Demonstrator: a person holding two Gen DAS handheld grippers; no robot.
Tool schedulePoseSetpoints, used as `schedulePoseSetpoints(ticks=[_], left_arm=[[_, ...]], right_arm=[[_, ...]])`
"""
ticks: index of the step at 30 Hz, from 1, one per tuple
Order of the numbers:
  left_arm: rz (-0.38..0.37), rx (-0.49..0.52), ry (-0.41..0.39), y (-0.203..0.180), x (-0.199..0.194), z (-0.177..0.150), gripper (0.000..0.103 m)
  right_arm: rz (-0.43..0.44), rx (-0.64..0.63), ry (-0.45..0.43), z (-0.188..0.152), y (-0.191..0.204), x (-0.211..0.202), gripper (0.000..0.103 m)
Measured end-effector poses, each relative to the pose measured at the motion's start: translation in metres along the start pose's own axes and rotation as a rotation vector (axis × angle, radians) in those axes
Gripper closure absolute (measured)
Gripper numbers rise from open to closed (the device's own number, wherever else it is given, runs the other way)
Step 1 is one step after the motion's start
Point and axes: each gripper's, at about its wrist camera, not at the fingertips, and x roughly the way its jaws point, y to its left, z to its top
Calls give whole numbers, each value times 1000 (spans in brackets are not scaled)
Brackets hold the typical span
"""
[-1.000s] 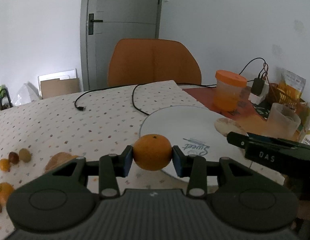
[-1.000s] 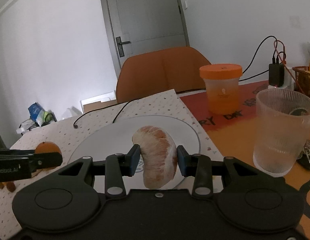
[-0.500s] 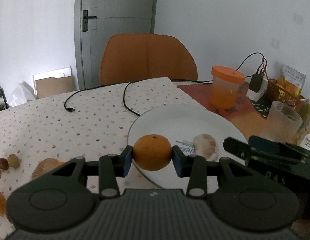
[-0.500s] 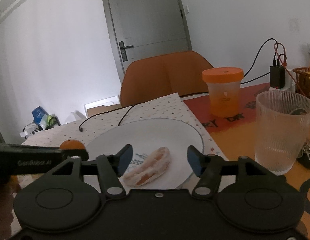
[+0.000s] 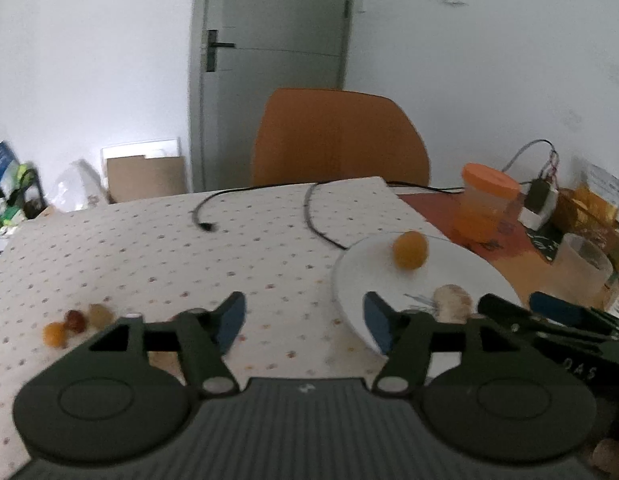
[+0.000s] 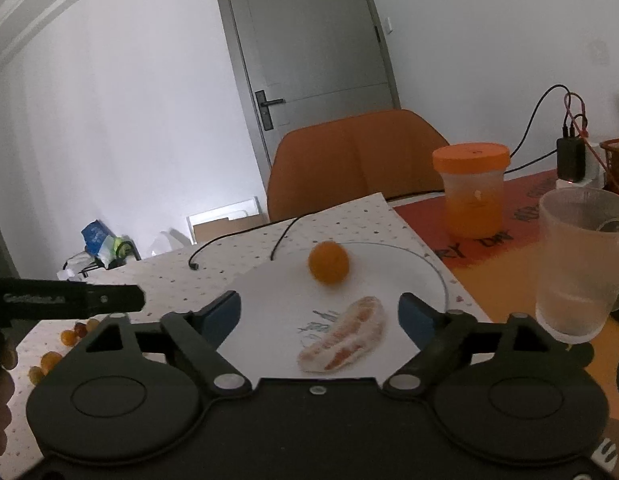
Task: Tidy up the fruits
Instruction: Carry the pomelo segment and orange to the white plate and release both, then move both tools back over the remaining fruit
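Two fruits lay on the white plate (image 6: 425, 276): a whole orange (image 6: 328, 267) at its far side, ahead of the right gripper (image 6: 320, 310), and a peeled citrus segment (image 6: 343, 336) just beyond that gripper's spread, empty jaws. The left gripper (image 5: 304, 322) likewise stood wide apart, holding nothing. Judged partly done: small fruits (image 5: 71, 322) remained loose on the dotted tablecloth (image 5: 149, 248) to its left, beside a peel-like scrap. Beyond: black cable (image 5: 203, 216), orange chair (image 5: 341, 136), grey door (image 5: 275, 60). Right: orange-lidded jar (image 6: 471, 190), ribbed cup (image 6: 581, 264).
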Motion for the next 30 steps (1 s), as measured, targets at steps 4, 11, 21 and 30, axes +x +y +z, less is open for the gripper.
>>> schedulePoseSetpoints(ticks=[4, 11, 21, 30], left_arm=[[31, -32, -6, 24, -12, 0, 21], [120, -116, -21, 62, -34, 0, 17], [163, -150, -79, 94, -69, -1, 10], [203, -221, -89, 129, -88, -9, 10]], right_arm=[[15, 4, -7, 2, 9, -3, 0], [30, -16, -12, 4, 31, -3, 0], [110, -56, 5, 5, 68, -5, 0], [174, -93, 20, 3, 103, -3, 0]])
